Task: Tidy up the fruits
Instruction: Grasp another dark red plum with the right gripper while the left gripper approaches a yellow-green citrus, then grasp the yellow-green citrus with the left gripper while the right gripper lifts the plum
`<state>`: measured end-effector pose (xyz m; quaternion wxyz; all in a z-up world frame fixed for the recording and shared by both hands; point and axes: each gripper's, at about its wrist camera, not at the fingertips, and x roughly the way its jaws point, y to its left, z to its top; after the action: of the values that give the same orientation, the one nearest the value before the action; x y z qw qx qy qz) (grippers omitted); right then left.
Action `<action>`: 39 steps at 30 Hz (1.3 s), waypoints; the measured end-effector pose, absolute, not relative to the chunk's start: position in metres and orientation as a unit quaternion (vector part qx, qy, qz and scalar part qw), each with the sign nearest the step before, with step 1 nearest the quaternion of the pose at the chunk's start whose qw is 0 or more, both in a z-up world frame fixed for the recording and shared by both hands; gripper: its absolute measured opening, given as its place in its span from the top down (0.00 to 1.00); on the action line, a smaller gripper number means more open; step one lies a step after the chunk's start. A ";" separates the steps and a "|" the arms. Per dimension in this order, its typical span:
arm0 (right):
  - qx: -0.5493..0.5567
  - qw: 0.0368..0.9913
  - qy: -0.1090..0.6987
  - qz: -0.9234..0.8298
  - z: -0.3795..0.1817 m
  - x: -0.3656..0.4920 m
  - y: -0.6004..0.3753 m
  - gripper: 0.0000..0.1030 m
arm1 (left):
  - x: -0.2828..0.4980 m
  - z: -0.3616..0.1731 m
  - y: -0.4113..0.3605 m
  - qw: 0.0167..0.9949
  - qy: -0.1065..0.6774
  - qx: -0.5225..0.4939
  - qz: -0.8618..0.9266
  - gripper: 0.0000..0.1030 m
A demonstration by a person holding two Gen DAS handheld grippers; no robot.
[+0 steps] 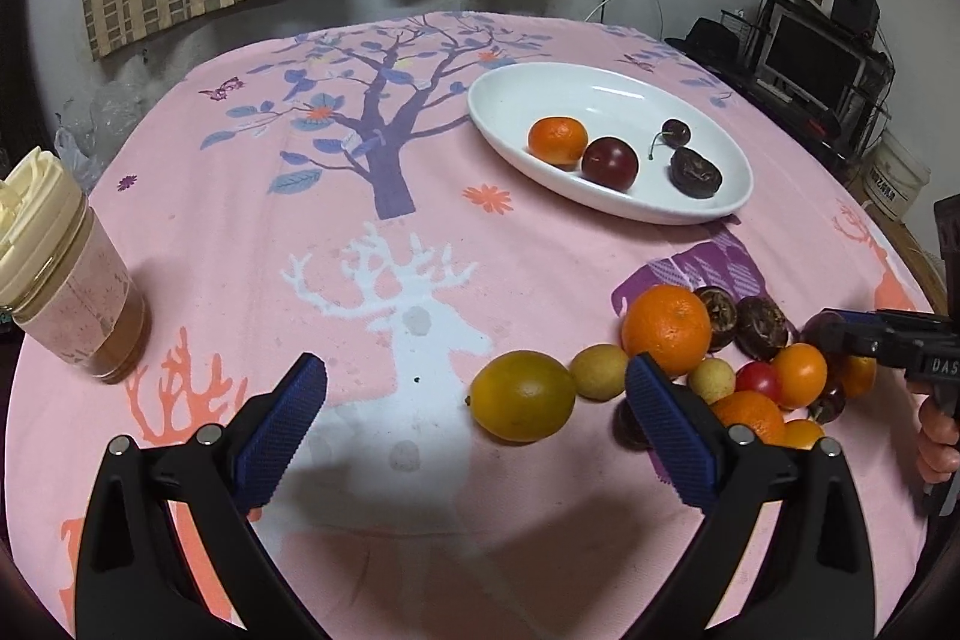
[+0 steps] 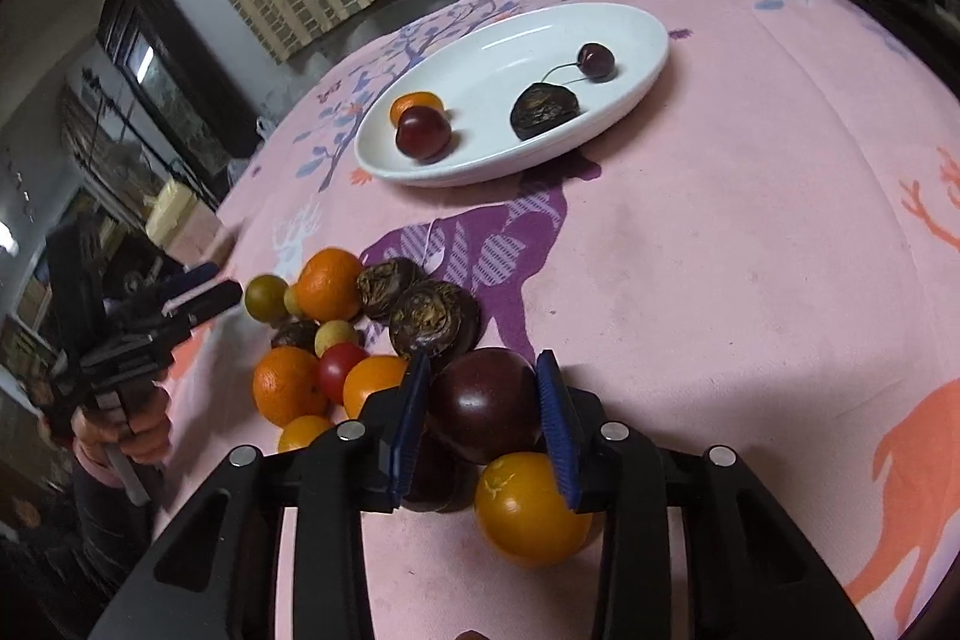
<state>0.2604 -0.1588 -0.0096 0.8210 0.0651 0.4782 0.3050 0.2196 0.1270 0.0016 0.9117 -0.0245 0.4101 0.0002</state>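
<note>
A white oval plate (image 1: 510, 100) (image 2: 630, 16) holds a small orange (image 1: 557, 138), a dark red plum (image 1: 609, 162), a cherry (image 1: 676, 131) and a dark wrinkled fruit (image 1: 695, 172). A pile of loose fruits (image 1: 720, 352) (image 2: 348, 328) lies on the pink cloth: oranges, a yellow-green lemon (image 1: 522, 403), small yellow fruits, a red tomato, dark wrinkled fruits. My left gripper (image 1: 477, 388) is open and empty, just left of the pile. My right gripper (image 2: 483, 382) is shut on a dark purple plum (image 2: 483, 403) at the pile's near edge; it shows in the left wrist view (image 1: 840, 334).
A lidded jar (image 1: 66, 298) of brownish drink stands at the table's left edge. A yellow-orange fruit (image 2: 531, 508) lies under my right gripper. The pink printed cloth (image 1: 390, 280) covers the round table. Shelves and a monitor (image 1: 810, 58) stand beyond the far right edge.
</note>
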 end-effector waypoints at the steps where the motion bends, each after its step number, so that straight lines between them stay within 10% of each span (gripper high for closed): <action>1: 0.055 0.823 0.477 0.304 -0.009 0.259 -0.157 0.61 | 0.220 0.001 0.128 0.911 0.412 -0.028 0.001 0.05; 13: 0.067 0.824 0.466 0.315 -0.006 0.257 -0.160 0.63 | 0.214 -0.001 0.123 0.909 0.417 -0.010 -0.019 0.05; 20: 0.107 0.829 0.465 0.292 -0.005 0.264 -0.175 0.62 | 0.219 -0.013 0.115 0.899 0.436 0.001 -0.037 0.42; 39: 0.110 0.831 0.455 0.299 -0.002 0.264 -0.176 0.62 | 0.222 -0.016 0.117 0.901 0.433 -0.021 -0.038 0.59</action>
<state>0.2641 -0.1758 -0.0023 0.8314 0.1103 0.4549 0.2994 0.2221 0.1175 -0.0160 0.9005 -0.0215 0.4326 -0.0382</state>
